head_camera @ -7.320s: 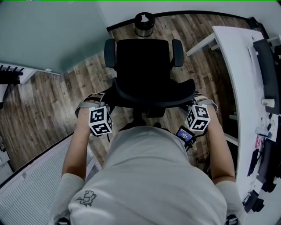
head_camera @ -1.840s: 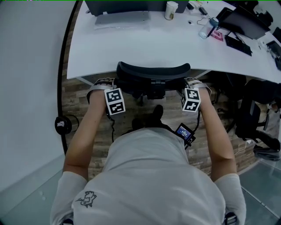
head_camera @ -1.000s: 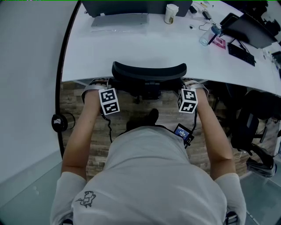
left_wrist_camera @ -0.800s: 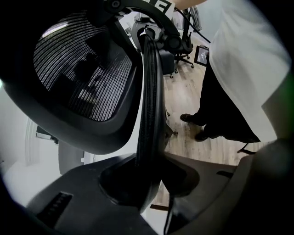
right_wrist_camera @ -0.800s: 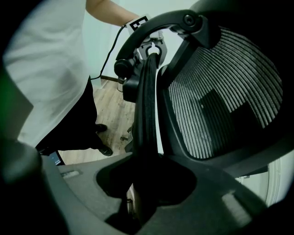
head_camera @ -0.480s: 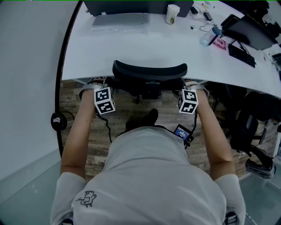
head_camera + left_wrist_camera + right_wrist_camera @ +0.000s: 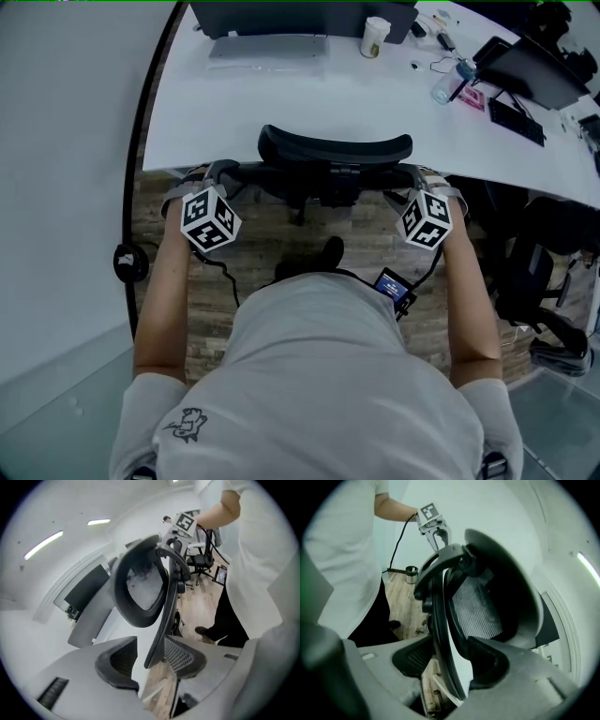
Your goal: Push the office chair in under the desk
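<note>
From the head view, the office chair (image 7: pixel 335 150) sits at twelve o'clock from the person's torso (image 7: pixel 309 375), pushed in under the white desk (image 7: pixel 281 103). Only the curved top of its back and the rear frame clear the desk's near edge, and the seat and base are hidden beneath the top. The left gripper (image 7: pixel 214 178) is at ten o'clock and the right gripper (image 7: pixel 424 180) at two o'clock, one at each end of the back frame. Their marker cubes cover the jaws here. A paper cup (image 7: pixel 376 36) and a keyboard (image 7: pixel 267 45) lie toward twelve, and the dark shape behind them is cut off by the top edge. In the left gripper view, the left gripper (image 7: pixel 150 667) has jaws that have just been opening and now stand wide. The chair's (image 7: pixel 140 588) dark frame edge is between them, with a gap at each pad, so nothing is clamped. The desk behind is washed out. In the right gripper view, the right gripper (image 7: pixel 445 667) has also just been opening and gapes at its widest. The chair's (image 7: pixel 478 602) frame rail runs between its pads unpressed, and the rail's lower end is lost in shadow at six o'clock.
</note>
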A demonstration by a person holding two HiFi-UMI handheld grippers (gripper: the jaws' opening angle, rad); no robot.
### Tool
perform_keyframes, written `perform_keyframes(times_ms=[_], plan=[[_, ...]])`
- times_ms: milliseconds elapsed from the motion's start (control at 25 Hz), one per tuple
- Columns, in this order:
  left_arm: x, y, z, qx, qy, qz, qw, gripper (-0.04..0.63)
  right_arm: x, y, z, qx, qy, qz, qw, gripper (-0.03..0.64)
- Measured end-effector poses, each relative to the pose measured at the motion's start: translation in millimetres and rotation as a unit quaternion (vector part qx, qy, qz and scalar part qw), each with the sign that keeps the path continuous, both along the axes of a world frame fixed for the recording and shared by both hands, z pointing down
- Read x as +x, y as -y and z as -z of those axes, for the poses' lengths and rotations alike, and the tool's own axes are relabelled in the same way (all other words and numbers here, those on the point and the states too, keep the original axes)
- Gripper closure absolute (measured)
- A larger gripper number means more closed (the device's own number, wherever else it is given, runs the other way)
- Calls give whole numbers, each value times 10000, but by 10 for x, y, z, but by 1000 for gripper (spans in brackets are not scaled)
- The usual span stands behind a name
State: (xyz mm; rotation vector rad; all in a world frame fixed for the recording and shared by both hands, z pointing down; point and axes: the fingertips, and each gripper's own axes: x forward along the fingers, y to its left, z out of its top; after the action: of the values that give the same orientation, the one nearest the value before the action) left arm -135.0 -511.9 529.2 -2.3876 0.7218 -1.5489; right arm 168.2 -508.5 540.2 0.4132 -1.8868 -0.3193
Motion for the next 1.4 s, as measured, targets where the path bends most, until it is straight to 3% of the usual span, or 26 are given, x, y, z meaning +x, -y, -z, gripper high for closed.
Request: perform_keyframes(times_ms=[80, 160, 240, 400, 560, 760, 840, 920, 1040, 1400], plan=[[-2, -52, 266, 127, -604, 159, 9980, 420, -155, -63, 204, 70, 456, -266, 9986, 388], [17, -118, 544, 238, -1339, 348, 9901, 420, -331, -134, 407, 104, 1007, -582, 9932, 391], [67, -199, 802, 261, -2111, 484, 9759, 420, -491, -201, 588, 114, 1527, -896, 9841, 396], [182, -451, 1181, 0, -3464, 588, 9362, 422, -829, -376, 890, 162, 2414, -1226, 9625, 425], [169, -668, 1354, -23, -4179, 708, 9057, 443, -1114, -550, 1144, 399, 3196, -1360, 9369, 504], [59, -861, 1466, 197, -4748, 1011, 8740, 556, -1326, -745, 1316, 683, 3754, -1493, 9122, 598], [30, -939, 1464, 289, -4813, 1091, 8693, 597, -1381, -830, 1364, 772, 3899, -1502, 9052, 612], [23, -1024, 1463, 344, -4813, 1088, 8691, 597, -1429, -925, 1379, 784, 3978, -1494, 9018, 614], [11, -1134, 1496, 435, -4782, 1003, 8714, 597, -1488, -1033, 1394, 807, 3982, -1470, 9018, 614], [76, -1406, 1661, 547, -4928, 878, 8640, 597, -1377, -1391, 1495, 814, 4035, -1593, 8973, 614]])
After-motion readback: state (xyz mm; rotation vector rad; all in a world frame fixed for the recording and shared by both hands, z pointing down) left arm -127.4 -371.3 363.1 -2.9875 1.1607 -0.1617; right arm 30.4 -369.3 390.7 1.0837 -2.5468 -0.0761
